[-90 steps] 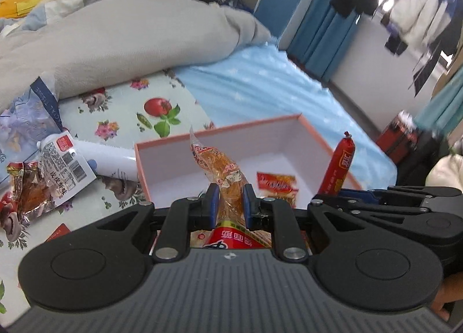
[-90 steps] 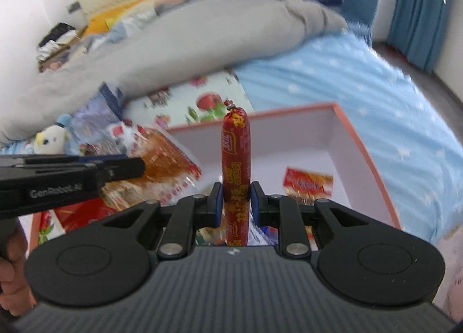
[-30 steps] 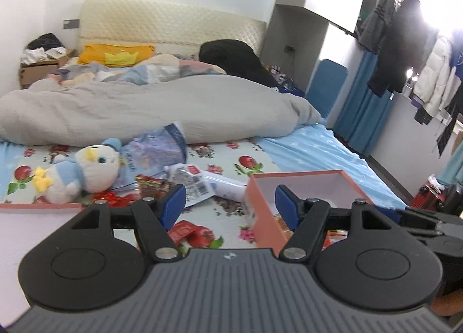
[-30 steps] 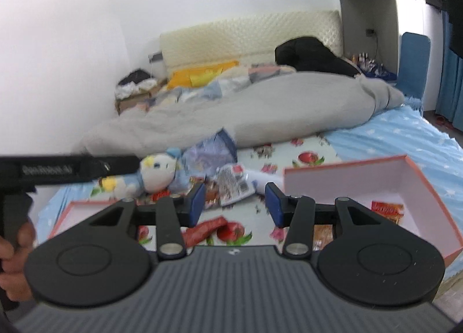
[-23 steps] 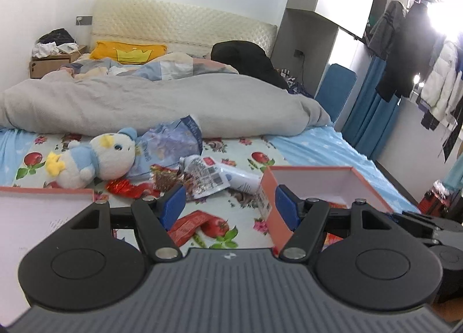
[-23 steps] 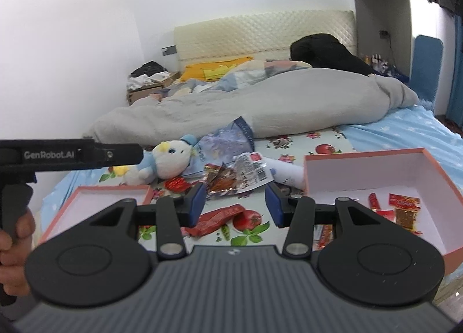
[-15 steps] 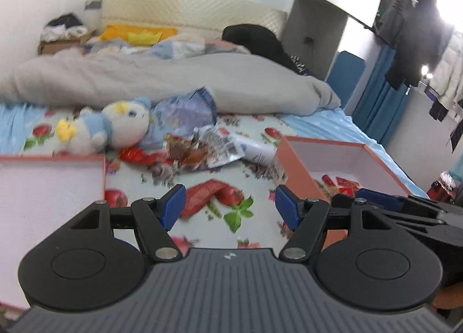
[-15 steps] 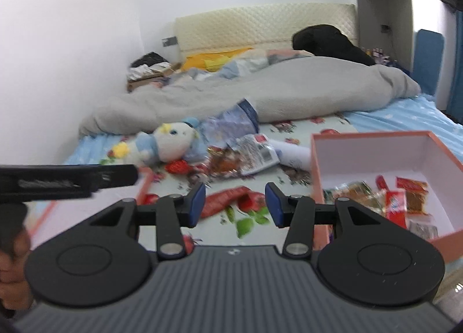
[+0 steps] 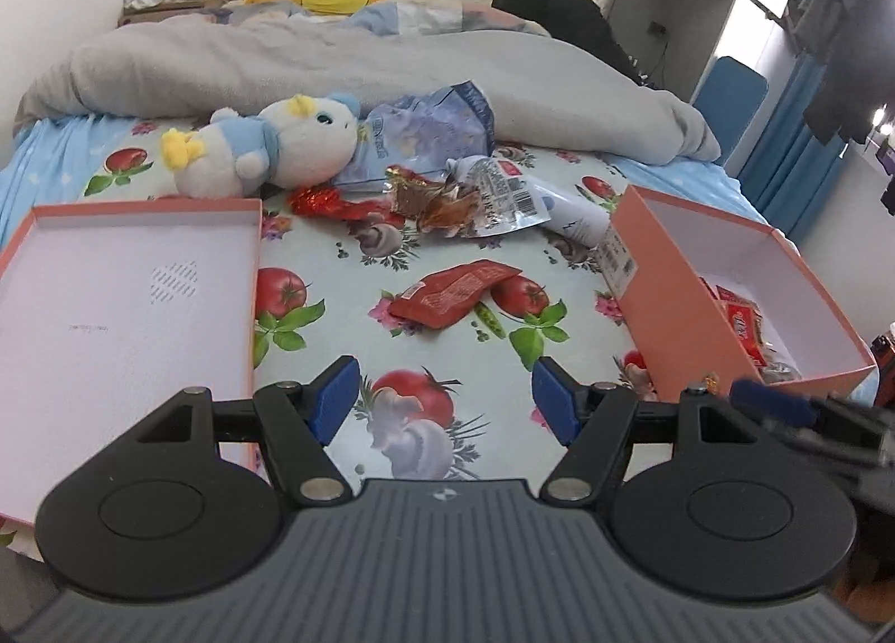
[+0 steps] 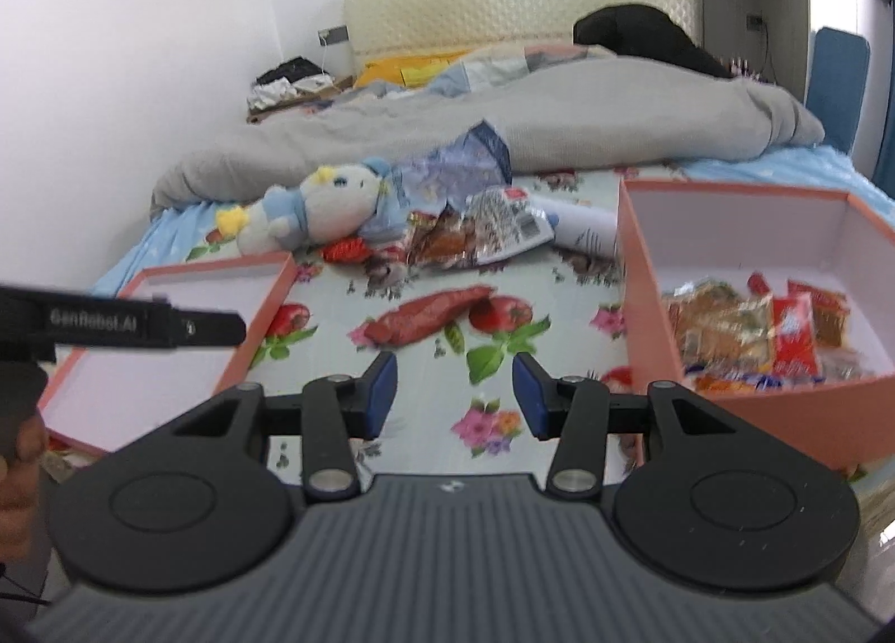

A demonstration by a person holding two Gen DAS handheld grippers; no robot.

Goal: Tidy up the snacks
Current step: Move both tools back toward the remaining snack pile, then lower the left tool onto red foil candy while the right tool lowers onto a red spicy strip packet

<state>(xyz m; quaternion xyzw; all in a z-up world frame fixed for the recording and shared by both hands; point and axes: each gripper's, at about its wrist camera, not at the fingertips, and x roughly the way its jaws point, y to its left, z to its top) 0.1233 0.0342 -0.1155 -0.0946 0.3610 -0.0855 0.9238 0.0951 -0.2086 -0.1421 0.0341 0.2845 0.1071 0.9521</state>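
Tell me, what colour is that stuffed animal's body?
The stuffed animal is mostly white and light blue with yellow bits, clearest in the left wrist view.

The one legible text is "GenRobot.AI", in pale letters on the black bar of the left hand-held gripper (image 10: 123,327), seen from the right wrist and somewhat blurred. The snack packets (image 10: 794,330) in the box (image 10: 643,274) and the barcoded wrapper (image 9: 503,193) carry print too small to read.

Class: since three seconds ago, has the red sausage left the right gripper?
Yes. The right gripper is open and holds nothing; snacks lie in the orange box beside it.
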